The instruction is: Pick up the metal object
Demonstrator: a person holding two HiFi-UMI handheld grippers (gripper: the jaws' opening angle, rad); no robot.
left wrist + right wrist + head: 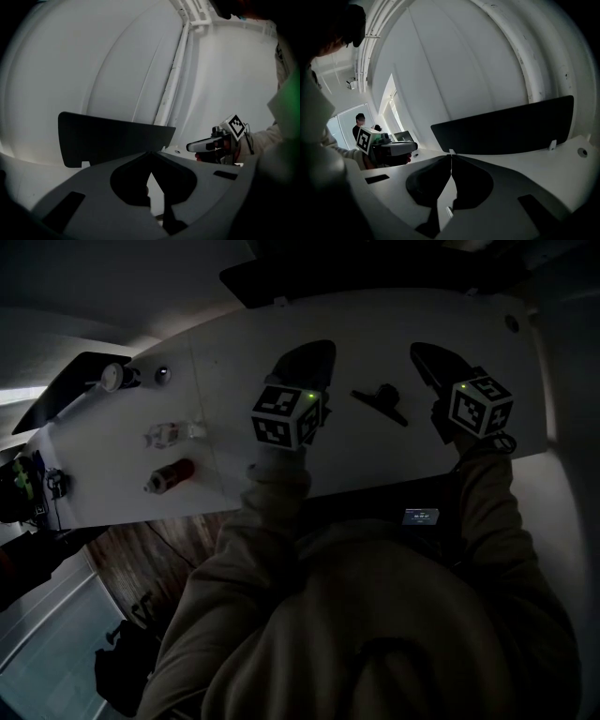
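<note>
Notes on the surface: I see one white table [234, 362], with a seam running across it left of centre. Right of the seam lies a dark metal object [380, 401], flat and alone. Left of the seam are four small things, well apart from it. A round white piece [112, 377] and a small dark knob [162, 375] sit near the far edge. A pale item with a red spot [171, 434] lies nearer, then a reddish cylinder [171, 473] on its side. A dark upright panel [506, 126] stands along the far edge, with a round hole [581, 152] in the tabletop near its right end.

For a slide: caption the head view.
Both shut, left gripper and right gripper flank the dark metal object on a white table.
</note>
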